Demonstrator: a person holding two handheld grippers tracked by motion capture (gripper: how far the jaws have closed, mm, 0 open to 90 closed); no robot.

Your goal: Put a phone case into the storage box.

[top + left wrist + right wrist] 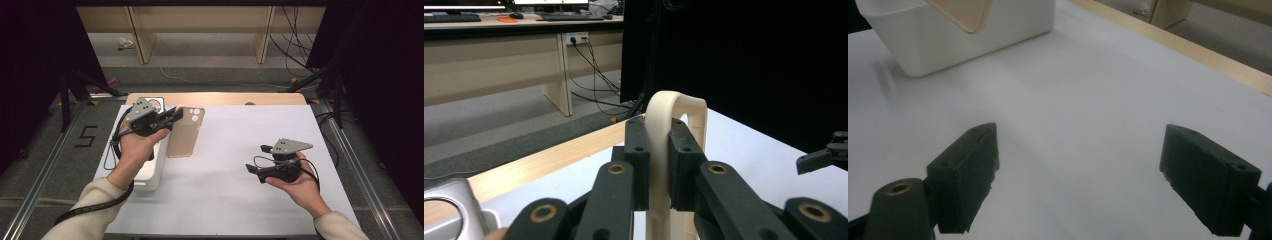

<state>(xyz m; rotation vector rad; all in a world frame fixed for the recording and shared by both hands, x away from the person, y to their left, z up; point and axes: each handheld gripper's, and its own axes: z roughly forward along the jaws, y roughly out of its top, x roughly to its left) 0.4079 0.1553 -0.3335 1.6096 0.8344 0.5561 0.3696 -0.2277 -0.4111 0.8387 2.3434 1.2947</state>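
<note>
Above white tray [150, 172] at table's left: left gripper [175, 115] clamped on edge of beige translucent plastic phone case [183, 135], held aloft. Right gripper [252, 170] spread wide, empty, near mid-table. Case likely light, flexible, slippery; grip rim firmly, gently.

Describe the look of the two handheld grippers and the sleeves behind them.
Both the left gripper and the right gripper are black, each topped by a grey three-cornered plate with small holes. Brass-coloured rivets sit in the jaw links. Black cables trail from each; the left one is ribbed. The sleeves are cream-coloured.
</note>
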